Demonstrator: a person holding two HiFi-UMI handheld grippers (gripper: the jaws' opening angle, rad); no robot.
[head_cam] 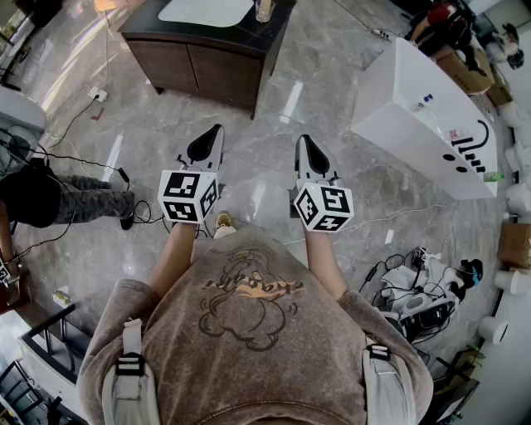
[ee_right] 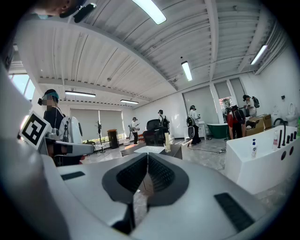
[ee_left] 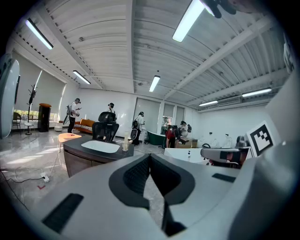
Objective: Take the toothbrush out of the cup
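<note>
A clear cup (head_cam: 264, 10) stands on the dark vanity cabinet (head_cam: 207, 58) beside a white basin (head_cam: 205, 11), far ahead of me. The same cup (ee_left: 125, 144) is small in the left gripper view and shows again as a cup (ee_right: 167, 142) in the right gripper view; the toothbrush in it is too small to make out. My left gripper (head_cam: 217, 129) and right gripper (head_cam: 304, 139) are held side by side at waist height over the floor, pointing toward the cabinet. Both have jaws closed together with nothing between them, well short of the cup.
A white bathtub (head_cam: 423, 116) stands at the right. Cables (head_cam: 75, 158) and a power strip (head_cam: 99, 95) lie on the marble floor at the left, near a seated person (head_cam: 50, 199). Equipment (head_cam: 415, 290) is piled at the lower right. Other people stand in the distance.
</note>
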